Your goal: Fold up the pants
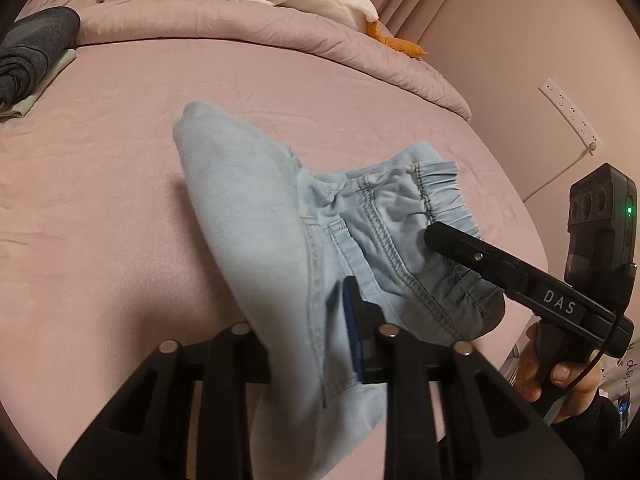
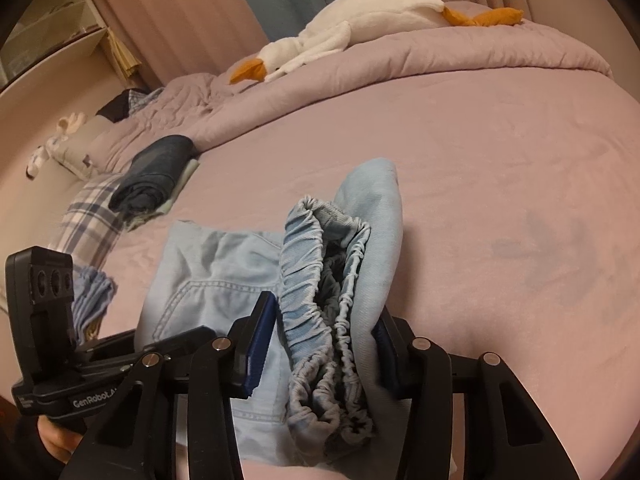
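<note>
A: Pants (image 1: 256, 216), pale blue denim, are hanging bunched between the two claws, lifted off the pink bed (image 1: 120, 184) near its front edge.

B: What is the left claw (image 1: 320, 344) doing?

A: It is pinching a fold of the denim near a stitched seam. Its blue-padded finger (image 1: 354, 332) is pressing into the cloth on one side; the other finger is hiding behind the fabric. The gap is looking narrow.

B: And the right claw (image 2: 324, 344)?

A: It is gripping the gathered elastic waistband (image 2: 320, 280), which is filling the space between its two blue pads (image 2: 258, 344). The jaws are standing about half open around that thick bundle, and the pads are pressing on it from both sides.

B: Where are the two sitting relative to each other?

A: Seen from the left claw, the right one is coming in from the right side, its black tip lying against the waistband, with a hand (image 1: 560, 376) holding its handle.

B: Anything beyond the claws?

A: Far ahead of them a white plush goose (image 2: 360, 24) is lying on the rumpled quilt (image 2: 480, 56), and off to the left a dark folded garment (image 2: 156, 176) is resting on the bed.
</note>
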Action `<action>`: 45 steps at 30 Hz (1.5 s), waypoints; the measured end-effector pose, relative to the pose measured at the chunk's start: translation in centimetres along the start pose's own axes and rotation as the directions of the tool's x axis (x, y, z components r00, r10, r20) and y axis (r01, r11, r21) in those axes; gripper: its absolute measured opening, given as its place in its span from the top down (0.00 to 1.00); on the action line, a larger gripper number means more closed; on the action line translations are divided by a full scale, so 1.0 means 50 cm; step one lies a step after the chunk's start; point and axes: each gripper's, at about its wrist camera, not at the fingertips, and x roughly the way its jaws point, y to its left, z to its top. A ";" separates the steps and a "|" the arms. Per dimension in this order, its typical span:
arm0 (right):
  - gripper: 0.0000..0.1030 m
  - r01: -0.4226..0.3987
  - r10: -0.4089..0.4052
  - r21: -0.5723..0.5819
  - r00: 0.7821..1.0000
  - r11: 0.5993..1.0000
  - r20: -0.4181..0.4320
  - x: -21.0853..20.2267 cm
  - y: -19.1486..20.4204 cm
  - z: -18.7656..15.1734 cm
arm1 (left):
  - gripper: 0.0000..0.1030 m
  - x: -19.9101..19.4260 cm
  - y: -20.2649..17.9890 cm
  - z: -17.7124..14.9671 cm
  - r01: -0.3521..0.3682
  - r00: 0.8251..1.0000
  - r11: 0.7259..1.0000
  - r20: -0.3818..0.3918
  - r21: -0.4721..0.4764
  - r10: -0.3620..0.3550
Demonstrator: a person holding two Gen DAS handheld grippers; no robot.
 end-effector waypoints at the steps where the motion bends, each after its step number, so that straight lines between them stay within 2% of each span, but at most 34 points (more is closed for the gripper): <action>1: 0.55 -0.001 0.001 0.000 1.000 1.000 0.000 0.000 0.001 0.000 | 0.80 -0.001 0.000 -0.001 0.000 1.000 1.000 0.000 -0.001 0.000; 5: 0.58 -0.007 0.007 -0.006 1.000 1.000 0.003 -0.003 0.007 -0.001 | 0.84 -0.010 -0.001 -0.005 -0.008 1.000 1.000 0.013 0.004 0.008; 12: 0.62 -0.017 0.018 -0.025 1.000 1.000 0.022 -0.011 0.022 -0.002 | 0.84 -0.031 -0.004 -0.003 -0.012 0.999 1.000 0.045 0.009 0.011; 25: 0.62 -0.026 0.029 -0.057 0.999 0.998 0.046 -0.025 0.046 0.002 | 0.84 -0.074 0.008 -0.015 -0.019 0.998 1.000 0.068 -0.004 0.019; 45: 0.62 -0.050 0.052 -0.098 0.998 0.994 0.021 -0.001 0.081 0.017 | 0.84 -0.098 0.034 -0.018 -0.043 0.996 0.998 0.078 -0.043 0.046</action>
